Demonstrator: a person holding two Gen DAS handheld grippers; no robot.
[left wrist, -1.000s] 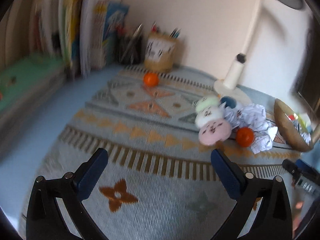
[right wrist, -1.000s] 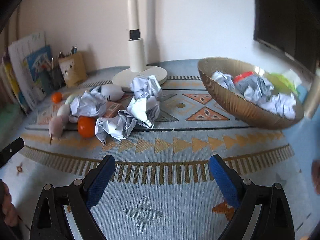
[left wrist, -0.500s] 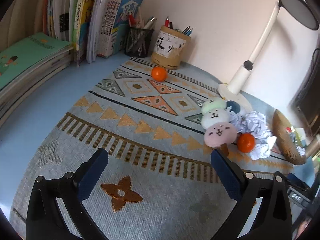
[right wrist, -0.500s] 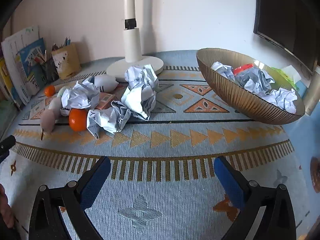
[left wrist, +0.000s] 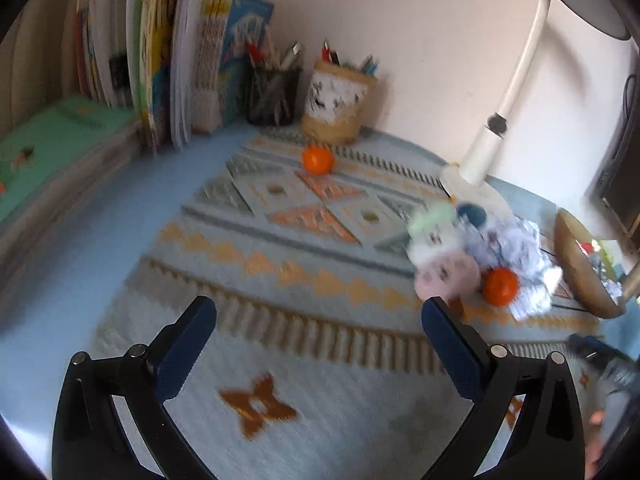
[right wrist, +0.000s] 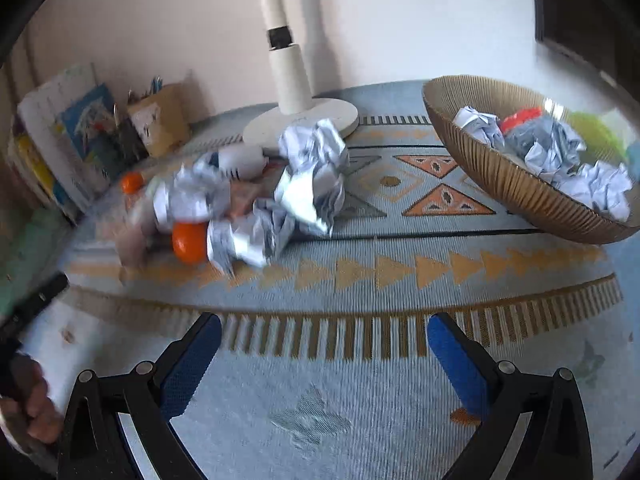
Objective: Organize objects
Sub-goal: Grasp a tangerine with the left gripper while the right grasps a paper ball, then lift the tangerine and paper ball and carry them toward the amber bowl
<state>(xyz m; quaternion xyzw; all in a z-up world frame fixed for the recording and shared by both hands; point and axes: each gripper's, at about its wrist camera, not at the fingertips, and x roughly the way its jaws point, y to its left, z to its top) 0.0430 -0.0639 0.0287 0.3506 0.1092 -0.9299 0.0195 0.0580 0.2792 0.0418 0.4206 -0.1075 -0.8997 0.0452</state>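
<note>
Crumpled paper balls [right wrist: 308,176] lie in a heap on the patterned mat, beside an orange [right wrist: 190,242] and a stack of plush dumplings [left wrist: 444,264]. A second orange [left wrist: 317,159] sits near the pen cups. A gold ribbed bowl [right wrist: 516,196] at the right holds several crumpled papers. My right gripper [right wrist: 324,350] is open over the mat's striped border, nothing between its blue pads. My left gripper [left wrist: 318,334] is open too, hovering over the mat left of the plush stack, empty.
A white desk lamp [right wrist: 296,92] stands behind the paper heap. Books [left wrist: 168,68] and two pen cups [left wrist: 338,104] line the back left wall. A green book stack [left wrist: 52,140] lies at the left. A hand [right wrist: 30,404] shows at the lower left.
The right gripper's view has shifted and tilted, with the paper heap and bowl now slightly nearer. The left view has swung a little and is blurred. Both grippers stay open and empty.
</note>
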